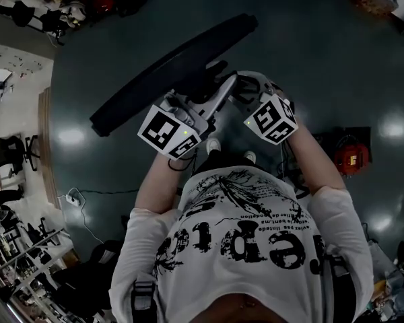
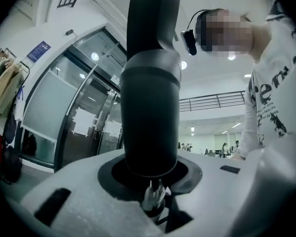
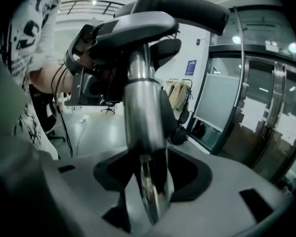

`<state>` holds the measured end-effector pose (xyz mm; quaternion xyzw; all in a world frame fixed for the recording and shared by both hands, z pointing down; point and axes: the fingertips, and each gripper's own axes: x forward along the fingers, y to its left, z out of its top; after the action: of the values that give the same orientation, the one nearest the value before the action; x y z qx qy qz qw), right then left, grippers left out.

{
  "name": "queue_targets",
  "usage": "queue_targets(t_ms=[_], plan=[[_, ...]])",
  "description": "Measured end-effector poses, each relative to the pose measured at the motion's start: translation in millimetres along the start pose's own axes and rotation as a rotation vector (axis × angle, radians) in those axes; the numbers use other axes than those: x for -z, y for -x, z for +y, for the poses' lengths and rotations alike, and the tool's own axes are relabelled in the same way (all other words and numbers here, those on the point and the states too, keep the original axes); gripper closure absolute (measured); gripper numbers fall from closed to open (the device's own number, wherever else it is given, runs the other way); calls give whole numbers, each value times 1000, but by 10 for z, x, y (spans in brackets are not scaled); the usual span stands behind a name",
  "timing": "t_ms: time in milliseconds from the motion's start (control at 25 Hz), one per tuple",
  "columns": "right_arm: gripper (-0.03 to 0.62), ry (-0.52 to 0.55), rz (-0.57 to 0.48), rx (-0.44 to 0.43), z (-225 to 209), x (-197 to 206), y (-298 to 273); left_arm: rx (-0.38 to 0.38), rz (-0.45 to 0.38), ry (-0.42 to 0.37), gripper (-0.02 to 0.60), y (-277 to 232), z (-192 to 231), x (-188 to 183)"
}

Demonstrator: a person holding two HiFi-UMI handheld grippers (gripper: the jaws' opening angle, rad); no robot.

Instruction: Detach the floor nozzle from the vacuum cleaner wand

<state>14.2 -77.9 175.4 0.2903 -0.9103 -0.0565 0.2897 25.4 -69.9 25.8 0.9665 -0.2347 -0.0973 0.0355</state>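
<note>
The floor nozzle [image 1: 175, 64] is a long dark bar held up slantwise over the floor in the head view. Its dark neck [image 2: 150, 107] stands between the jaws of my left gripper [image 2: 153, 174], which is shut on it. The silver wand [image 1: 219, 98] runs from the nozzle back toward the person. My right gripper [image 3: 149, 174] is shut on the wand [image 3: 143, 107], with the nozzle head [image 3: 177, 11] above it. In the head view the left gripper [image 1: 188, 110] and right gripper [image 1: 249, 93] sit close together on either side of the joint.
The person's shoes [image 1: 212, 145] are on the glossy dark floor below the grippers. A red device [image 1: 350, 155] lies to the right, and a power strip with cable [image 1: 74, 197] to the left. Glass doors [image 2: 84, 117] and hung coats [image 2: 5, 90] stand beyond.
</note>
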Motion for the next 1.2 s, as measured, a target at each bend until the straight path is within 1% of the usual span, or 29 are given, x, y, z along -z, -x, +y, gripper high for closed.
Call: queue_targets(t_ms=[40,80,120,160,200,320,360,400,440,520,680,720,760,840,880,920,1000,1040,1120,1200], plan=[[424,-13,-17,-34,18,-9,-45,22,0,1,476,-8,-33,-29],[424,-4,-23,-65,39,-10,-102,44,0,3,476,-22,-63,-49],[425,28,-19,-83,57,-11,-158,59,0,10,476,-39,-75,-60],[453,71,-12,-85,67,-18,-200,61,-3,25,476,-50,-58,-63],[533,106,-2,-78,68,-26,-228,49,-10,46,476,-51,-12,-59],[540,140,49,-56,43,11,-288,-33,-36,107,476,16,164,-58],[540,149,72,-46,27,43,-304,-66,-55,120,444,72,219,-96],[540,162,93,-37,16,79,-314,-100,-82,131,381,150,276,-160],[540,177,109,-30,16,116,-318,-131,-109,140,361,237,333,-233],[540,204,132,-27,39,175,-325,-161,-138,137,353,375,416,-340],[540,213,151,-49,119,177,-375,-169,-162,98,357,493,453,-471],[540,210,149,-59,140,159,-377,-159,-159,84,410,495,426,-500],[540,207,145,-68,157,139,-373,-149,-146,64,425,485,394,-521],[540,202,139,-77,178,126,-364,-138,-126,18,431,482,348,-593],[540,199,139,-76,180,150,-360,-144,-138,4,431,525,357,-678],[540,195,143,-72,175,194,-353,-155,-165,7,433,603,399,-791],[540,183,152,-64,154,262,-320,-163,-205,64,434,764,546,-962],[540,178,156,-62,135,260,-302,-164,-195,83,434,803,622,-970],[540,169,161,-54,77,226,-281,-184,-149,73,434,845,729,-874],[540,166,156,-43,-2,210,-271,-211,-123,75,434,911,802,-750]])
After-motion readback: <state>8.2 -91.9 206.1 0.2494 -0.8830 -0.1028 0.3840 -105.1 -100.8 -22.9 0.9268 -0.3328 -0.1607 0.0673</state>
